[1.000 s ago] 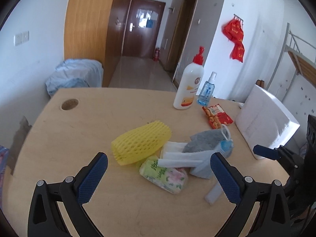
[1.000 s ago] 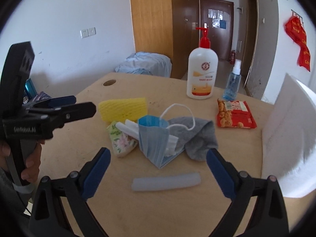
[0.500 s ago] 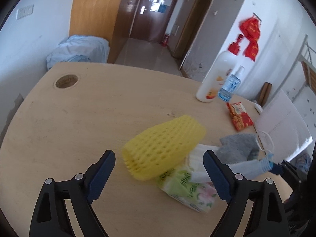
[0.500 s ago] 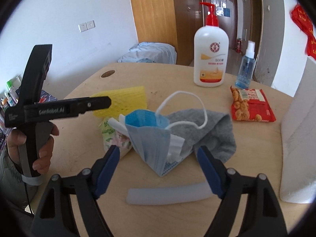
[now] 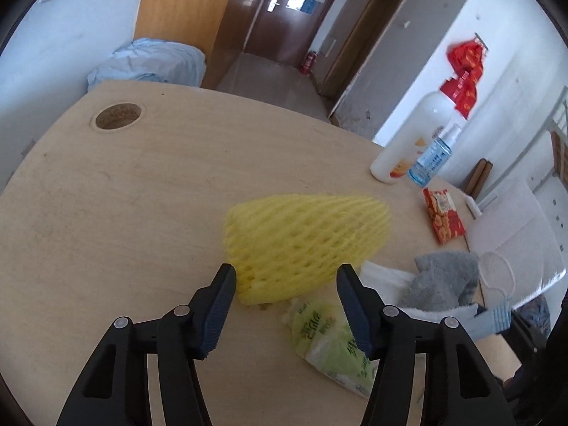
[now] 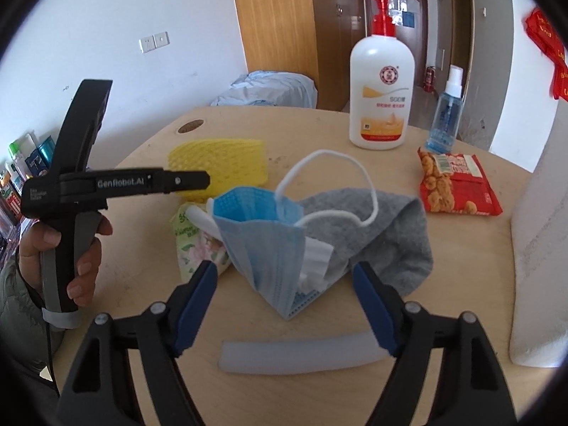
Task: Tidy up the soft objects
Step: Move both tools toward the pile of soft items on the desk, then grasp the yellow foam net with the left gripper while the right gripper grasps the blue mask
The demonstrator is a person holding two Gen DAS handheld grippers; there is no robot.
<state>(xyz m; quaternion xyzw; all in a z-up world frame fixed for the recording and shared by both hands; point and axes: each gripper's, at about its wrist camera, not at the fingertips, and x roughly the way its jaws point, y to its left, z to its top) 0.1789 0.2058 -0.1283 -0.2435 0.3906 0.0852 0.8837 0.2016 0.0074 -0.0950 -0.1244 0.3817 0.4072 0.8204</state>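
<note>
A yellow foam net [image 5: 305, 238] lies on the wooden table [image 5: 142, 213], partly over a green tissue pack [image 5: 330, 340]. My left gripper [image 5: 285, 284] straddles the net's near end, its jaws closing and the pads just short of pressing. The right wrist view shows that gripper [image 6: 204, 180] from the side, over the net [image 6: 220, 163]. A blue face mask [image 6: 262, 245] rests on a grey cloth [image 6: 383, 234]. My right gripper [image 6: 285, 284] hovers at the mask, jaws closing slowly, pads clear of it. A pale translucent strip [image 6: 301, 355] lies below.
A pump lotion bottle [image 6: 381, 96], a blue spray bottle [image 6: 445, 117] and a red snack packet [image 6: 458, 188] stand at the back right. A white box [image 6: 539, 248] rises at the right edge. A cable hole [image 5: 115, 117] is far left. A hand [image 6: 81, 266] holds the left gripper.
The left gripper has come forward and down onto the yellow net, and its jaws have narrowed around it. The right gripper has sunk closer to the mask with its jaws slightly narrower.
</note>
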